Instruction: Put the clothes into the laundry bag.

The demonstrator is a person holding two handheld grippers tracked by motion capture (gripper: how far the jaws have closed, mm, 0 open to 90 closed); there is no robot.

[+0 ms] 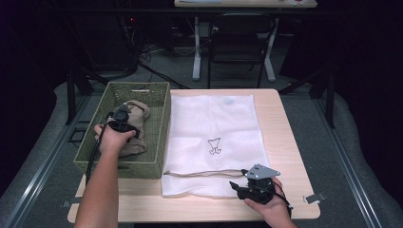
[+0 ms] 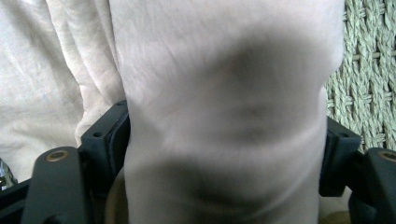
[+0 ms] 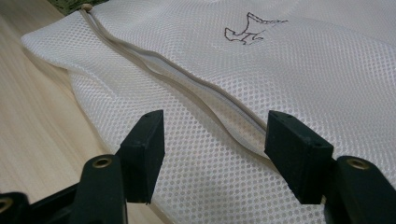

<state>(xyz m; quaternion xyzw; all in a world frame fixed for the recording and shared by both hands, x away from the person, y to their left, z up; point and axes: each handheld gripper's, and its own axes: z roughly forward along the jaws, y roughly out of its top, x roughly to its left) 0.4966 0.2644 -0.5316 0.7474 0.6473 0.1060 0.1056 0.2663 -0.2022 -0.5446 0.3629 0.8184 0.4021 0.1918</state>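
A beige cloth [image 1: 139,112] lies bunched in a green woven basket [image 1: 157,167] at the table's left. My left gripper [image 1: 123,114] reaches down into the basket. In the left gripper view a thick fold of the cloth [image 2: 210,70] spans the whole gap of the gripper [image 2: 226,123], pressed by both pads. A white mesh laundry bag [image 1: 214,118] lies flat mid-table, with a beige zipper [image 1: 204,173] along its near end. My right gripper [image 1: 236,187] rests at the bag's near right corner. In its own view the gripper [image 3: 217,123] is open over the mesh [image 3: 303,60], straddling the zipper [image 3: 187,84].
The basket wall [image 2: 369,70] stands just right of the left gripper. Bare wooden tabletop [image 1: 285,142] runs right of the bag and along the front edge. A metal clip [image 1: 313,198] sits at the table's front right corner. A black chair [image 1: 237,42] stands beyond the table.
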